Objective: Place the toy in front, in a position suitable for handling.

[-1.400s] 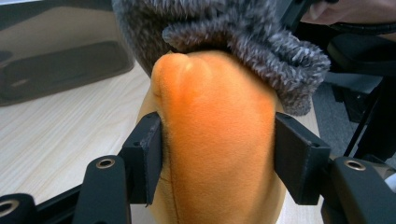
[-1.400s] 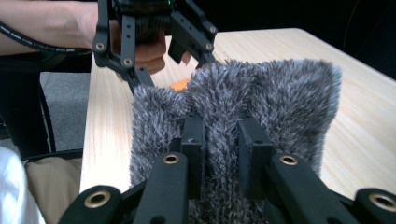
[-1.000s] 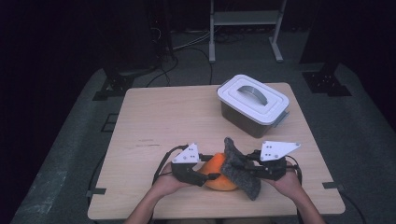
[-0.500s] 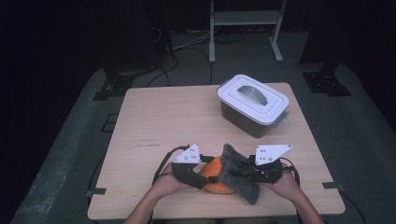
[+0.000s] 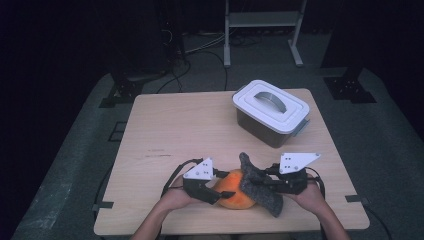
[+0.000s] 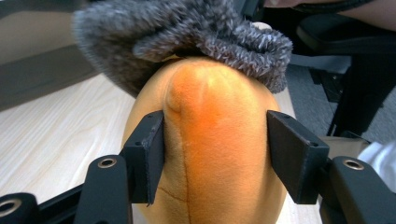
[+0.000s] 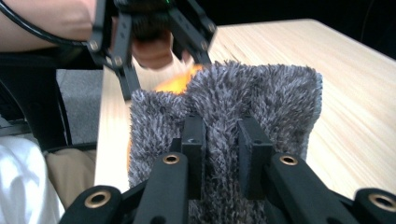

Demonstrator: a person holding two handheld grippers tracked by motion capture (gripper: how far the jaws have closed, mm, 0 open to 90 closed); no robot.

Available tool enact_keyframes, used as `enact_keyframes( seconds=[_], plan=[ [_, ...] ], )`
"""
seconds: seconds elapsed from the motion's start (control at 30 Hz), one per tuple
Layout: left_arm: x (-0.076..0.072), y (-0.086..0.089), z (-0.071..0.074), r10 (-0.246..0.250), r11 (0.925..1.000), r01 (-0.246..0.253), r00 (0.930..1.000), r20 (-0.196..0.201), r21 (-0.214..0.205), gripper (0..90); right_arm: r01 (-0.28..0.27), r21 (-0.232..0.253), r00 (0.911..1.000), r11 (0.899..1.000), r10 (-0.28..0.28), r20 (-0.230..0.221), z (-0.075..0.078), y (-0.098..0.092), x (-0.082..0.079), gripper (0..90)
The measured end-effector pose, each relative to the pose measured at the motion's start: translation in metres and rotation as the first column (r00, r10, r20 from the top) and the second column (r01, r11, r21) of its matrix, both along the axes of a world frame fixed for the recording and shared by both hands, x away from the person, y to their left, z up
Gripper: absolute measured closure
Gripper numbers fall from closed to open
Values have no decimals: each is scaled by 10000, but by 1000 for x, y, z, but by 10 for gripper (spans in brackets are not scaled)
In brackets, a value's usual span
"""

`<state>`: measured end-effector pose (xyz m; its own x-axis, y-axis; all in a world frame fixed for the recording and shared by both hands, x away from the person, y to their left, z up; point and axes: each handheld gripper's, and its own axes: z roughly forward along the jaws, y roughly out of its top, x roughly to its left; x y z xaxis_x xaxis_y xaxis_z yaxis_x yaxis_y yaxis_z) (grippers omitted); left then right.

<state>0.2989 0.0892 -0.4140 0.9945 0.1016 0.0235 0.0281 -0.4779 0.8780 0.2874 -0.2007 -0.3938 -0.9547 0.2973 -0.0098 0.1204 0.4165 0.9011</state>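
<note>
An orange plush toy (image 5: 234,198) lies near the table's front edge, with a grey fuzzy cloth (image 5: 261,192) draped over its right side. My left gripper (image 5: 220,192) comes at the toy from the left. Its jaws have just been closing with the toy (image 6: 215,121) between them, and both pads (image 6: 154,154) now press its sides. The cloth (image 6: 187,28) hangs over the toy's far end. My right gripper (image 5: 265,184) is shut on the cloth (image 7: 261,93), pinching a fold. Behind the cloth a sliver of the toy (image 7: 175,81) and the left gripper (image 7: 154,28) can be seen.
A lidded white box (image 5: 270,107) with a grey handle stands at the back right of the wooden table (image 5: 190,125). Both forearms come in over the front edge. Dark floor, cables and a metal stand lie beyond the table.
</note>
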Motion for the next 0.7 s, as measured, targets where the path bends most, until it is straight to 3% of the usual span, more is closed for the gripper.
enact_keyframes(
  seconds=[0.13, 0.37, 0.53, 0.7],
  plan=[
    [-2, 0, 0, -218, 9997, 217, 9997, 102, 84, 397, -295, 3, 9996, 9996, 295, -41, 1, 7, -1, 743],
    [1, -4, 2, 17, 10000, -14, 9986, -530, 39, 266, -432, 22, 9983, 9991, 432, -380, -5, 5, 1, 745],
    [-2, -3, 1, -120, 9998, 123, 9997, -209, 125, 373, -541, -106, 9979, 9985, 537, -359, -2, 8, 0, 744],
    [-6, -5, 1, -591, 9981, 588, 9981, 172, 181, 404, -648, 186, 9978, 9977, 650, -135, 5, 12, -4, 746]
  ],
)
